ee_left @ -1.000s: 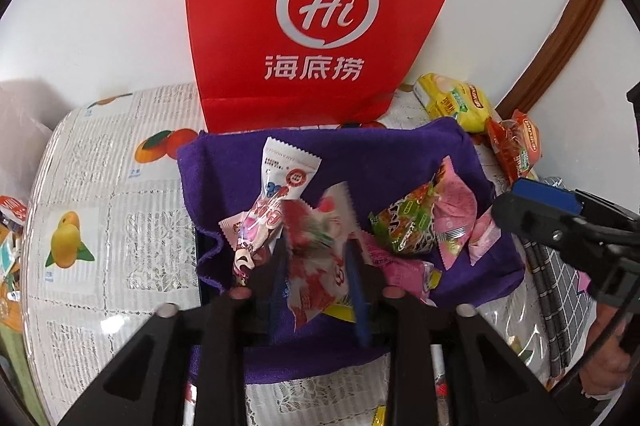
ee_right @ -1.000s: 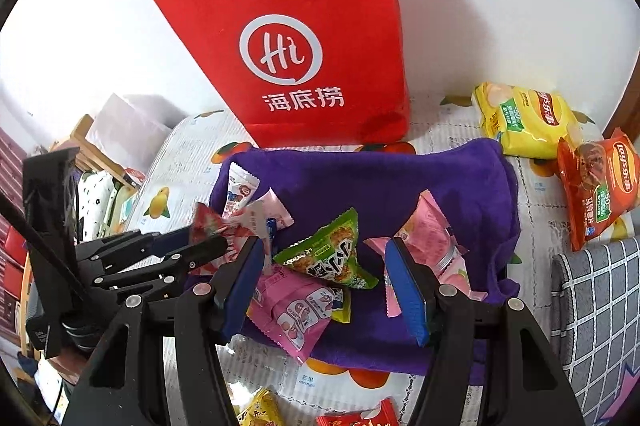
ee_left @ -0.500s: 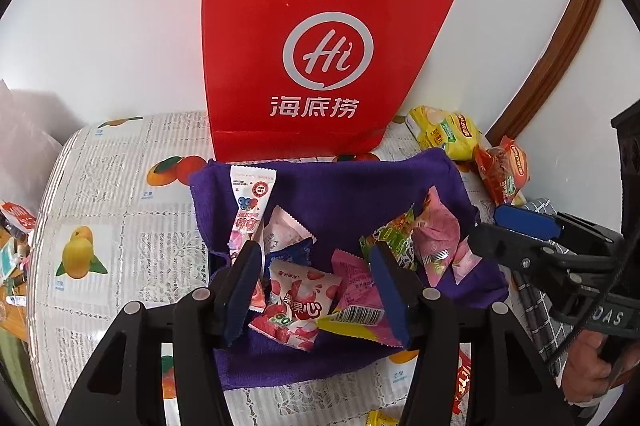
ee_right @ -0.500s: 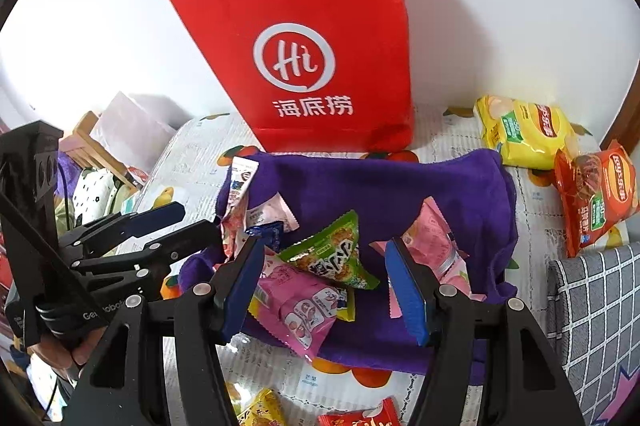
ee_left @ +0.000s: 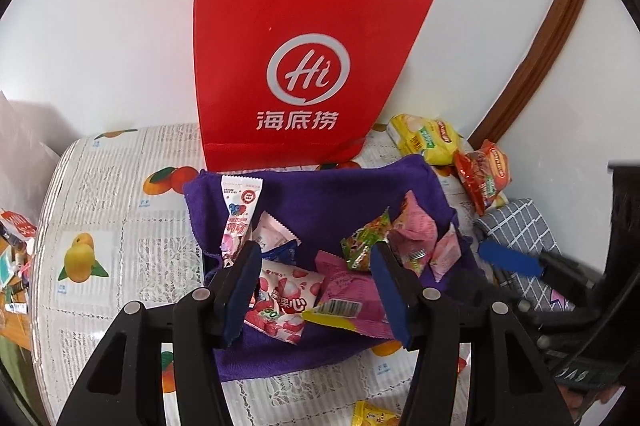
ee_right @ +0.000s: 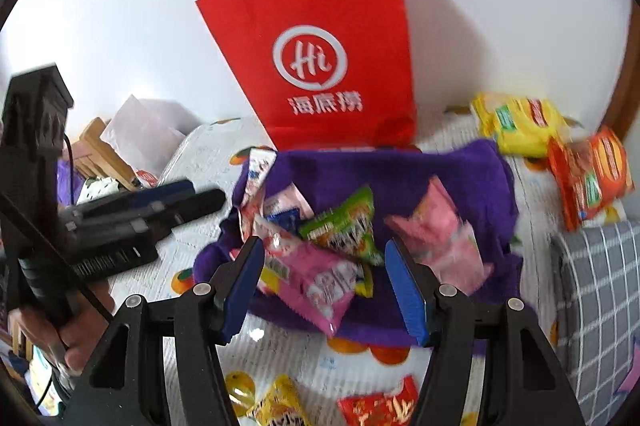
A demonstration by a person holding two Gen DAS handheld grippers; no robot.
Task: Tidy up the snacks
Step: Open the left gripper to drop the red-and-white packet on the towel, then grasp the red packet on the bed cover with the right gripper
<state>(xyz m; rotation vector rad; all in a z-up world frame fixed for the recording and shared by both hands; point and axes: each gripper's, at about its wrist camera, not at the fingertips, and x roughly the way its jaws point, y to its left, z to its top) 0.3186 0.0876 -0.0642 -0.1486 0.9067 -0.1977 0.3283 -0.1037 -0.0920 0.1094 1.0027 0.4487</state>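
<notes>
Purple towel [ee_left: 328,193] on the table is piled with snack packets [ee_left: 288,298], right in front of the red bag [ee_left: 304,65]. Left gripper [ee_left: 316,290] and right gripper [ee_right: 324,282] both hang over the pile, jaws apart, nothing held.

Our left gripper [ee_left: 316,290] and right gripper [ee_right: 324,284] look alike: black angular plastic arms, a round silver screw at each joint, and flat blue pads [ee_left: 390,290] lining the fingers. Seen from the right camera, the left tool has a black boxy body with ribbed vents and a thin black cable [ee_right: 44,246].
</notes>
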